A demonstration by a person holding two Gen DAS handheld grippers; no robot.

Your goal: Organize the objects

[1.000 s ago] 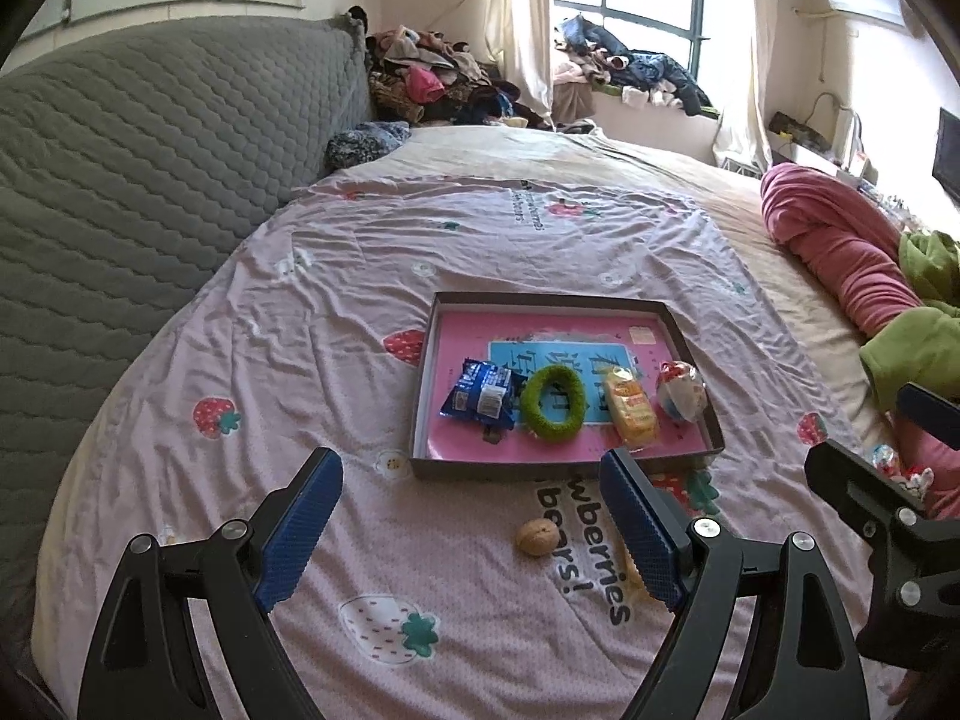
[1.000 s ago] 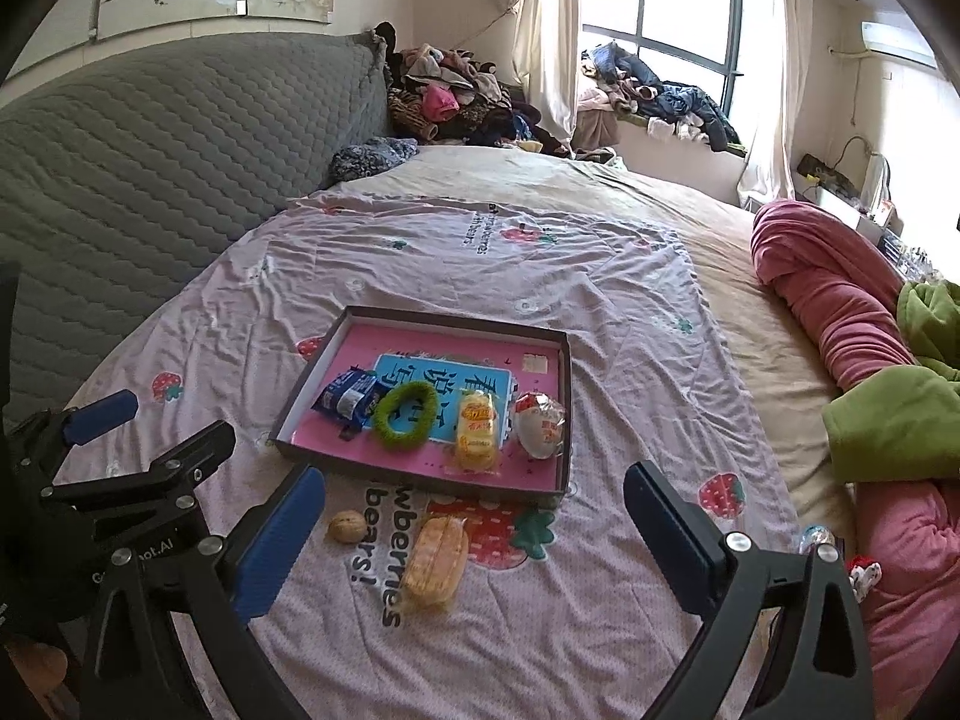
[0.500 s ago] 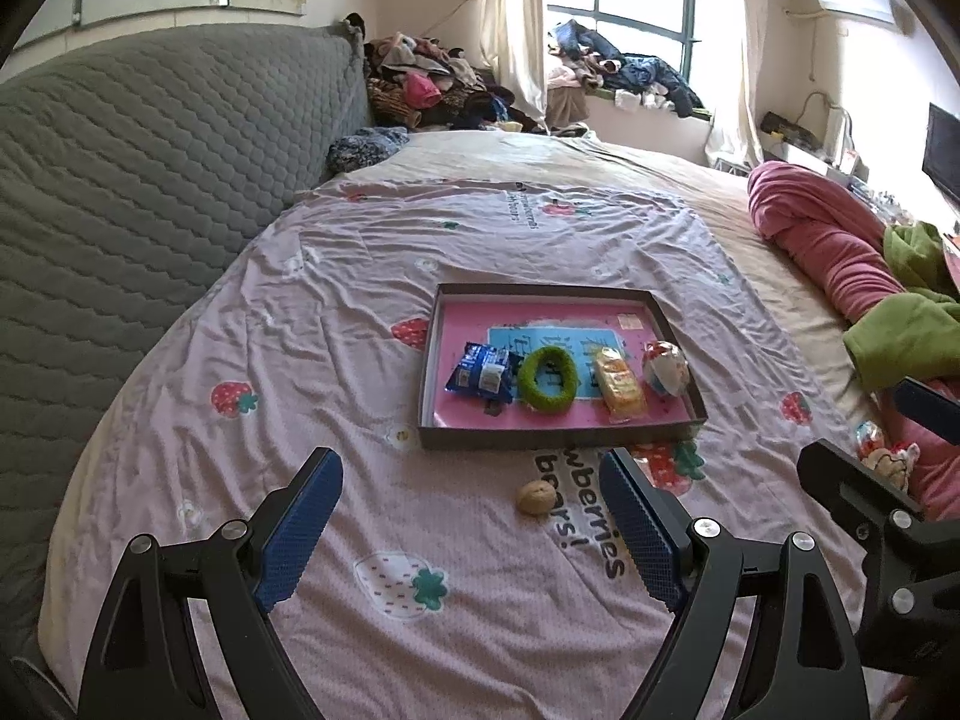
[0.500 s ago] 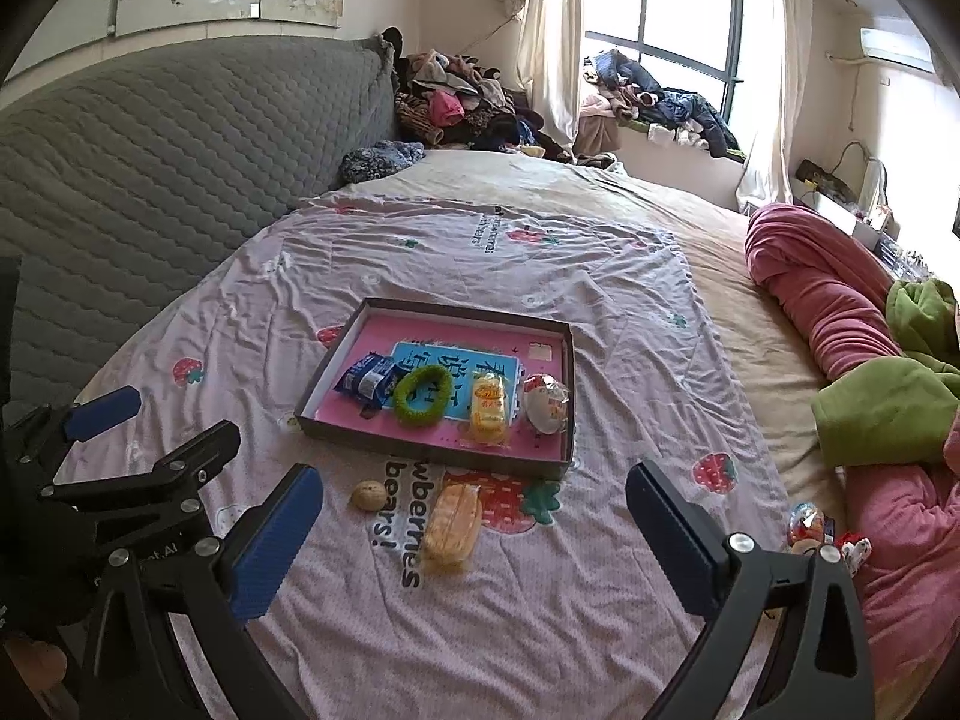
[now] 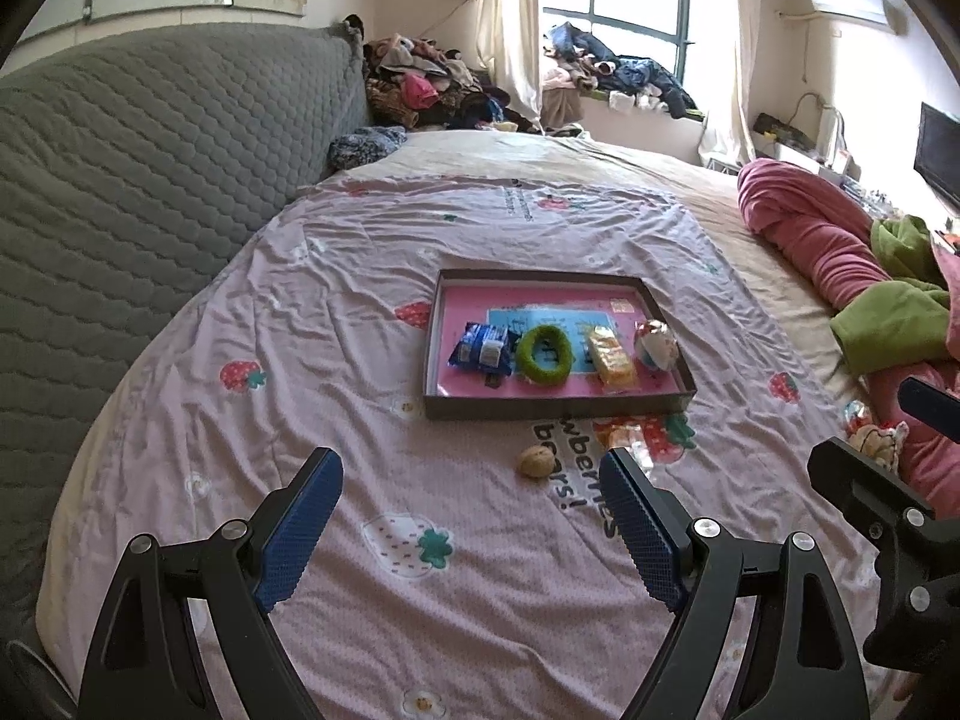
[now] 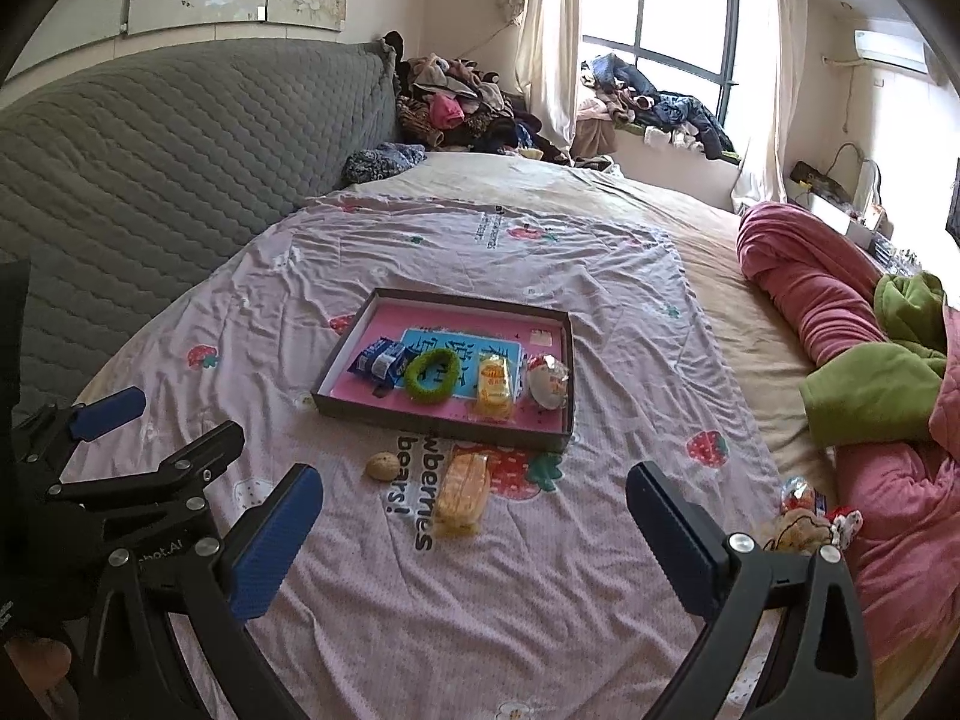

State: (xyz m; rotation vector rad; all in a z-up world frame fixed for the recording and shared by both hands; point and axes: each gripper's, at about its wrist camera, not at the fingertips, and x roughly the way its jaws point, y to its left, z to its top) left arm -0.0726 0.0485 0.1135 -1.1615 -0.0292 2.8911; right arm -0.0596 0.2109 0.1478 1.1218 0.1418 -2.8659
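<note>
A dark shallow tray [image 5: 558, 405] with a pink floor lies on the strawberry bedsheet. In a row inside it lie a blue snack packet [image 5: 480, 348], a green fuzzy ring [image 5: 543, 354], a yellow packet [image 5: 611, 357] and a round wrapped sweet [image 5: 655, 345]. In front of the tray lie a walnut [image 5: 536, 461] and an orange snack bag [image 6: 462, 493]. My left gripper [image 5: 468, 462] hangs open and empty well short of the walnut. My right gripper [image 6: 474, 474] is also open and empty, above the sheet near the snack bag. The right wrist view shows the same tray [image 6: 438, 423] and walnut [image 6: 382, 466].
A grey quilted headboard [image 5: 132, 168] runs along the left. A rolled pink blanket [image 6: 822, 294] and green garment [image 6: 876, 390] lie on the right, with small toys [image 6: 804, 516] beside them. Clothes are piled at the far end by the window [image 6: 660, 96].
Both grippers have drawn back from the tray, which now looks smaller and farther away. Both jaws stay as wide as before and nothing on the bed has moved.
</note>
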